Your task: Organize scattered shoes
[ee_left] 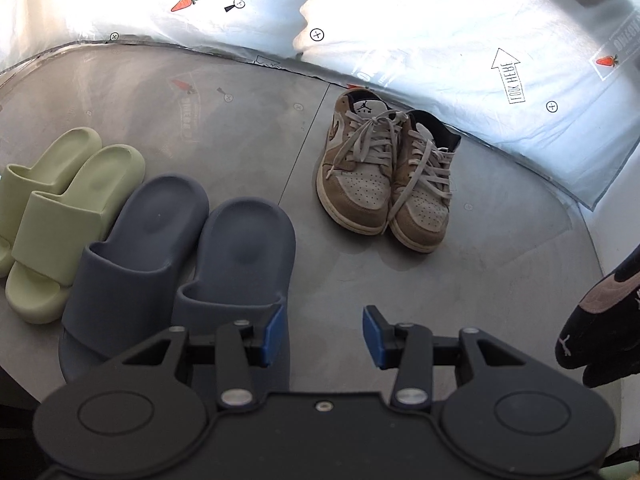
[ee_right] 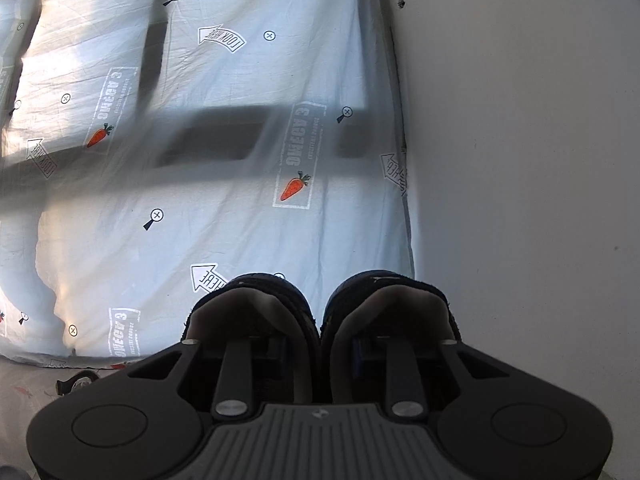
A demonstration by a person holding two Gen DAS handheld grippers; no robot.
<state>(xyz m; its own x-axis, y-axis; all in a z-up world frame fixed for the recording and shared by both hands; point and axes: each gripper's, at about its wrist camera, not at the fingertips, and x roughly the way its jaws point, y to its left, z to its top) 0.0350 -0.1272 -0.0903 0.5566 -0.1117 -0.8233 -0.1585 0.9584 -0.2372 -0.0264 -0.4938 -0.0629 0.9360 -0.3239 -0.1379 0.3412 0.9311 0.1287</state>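
Observation:
In the left wrist view, a pair of green slides, a pair of grey-blue slides and a pair of tan laced sneakers stand side by side on the grey floor. My left gripper is open and empty, just right of the grey-blue slides. A pair of black shoes with pink trim hangs in the air at the right edge. In the right wrist view my right gripper is shut on these two black shoes, one finger inside each, pinching their inner walls together.
A white bed sheet printed with carrots and arrows borders the far side of the floor and fills the right wrist view. A white wall rises at the right.

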